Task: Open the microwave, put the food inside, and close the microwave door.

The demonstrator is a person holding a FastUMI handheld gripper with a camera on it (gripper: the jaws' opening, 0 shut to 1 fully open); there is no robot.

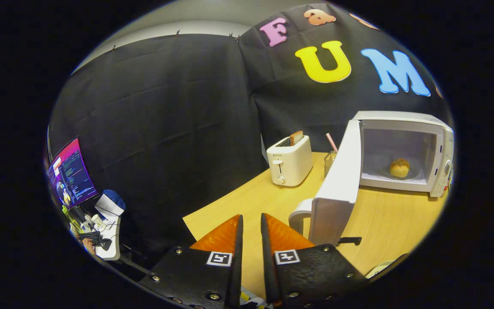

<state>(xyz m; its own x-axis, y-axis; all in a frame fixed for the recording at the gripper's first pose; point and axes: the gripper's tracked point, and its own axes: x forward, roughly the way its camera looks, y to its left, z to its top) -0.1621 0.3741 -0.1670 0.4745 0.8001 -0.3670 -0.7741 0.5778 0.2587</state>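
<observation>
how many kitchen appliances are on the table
2. The toaster stands at the table's back, beyond the gripper, whose narrowly parted fingers hold nothing. The microwave sits beside it, door open, food inside.

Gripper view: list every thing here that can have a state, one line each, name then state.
microwave: door swung wide open
bread roll: inside the microwave, on its turntable
toaster: one slice of toast sticking up from a slot
claw: fingers nearly together, narrow gap, holding nothing, beside the door's handle
monitor: switched on
</observation>
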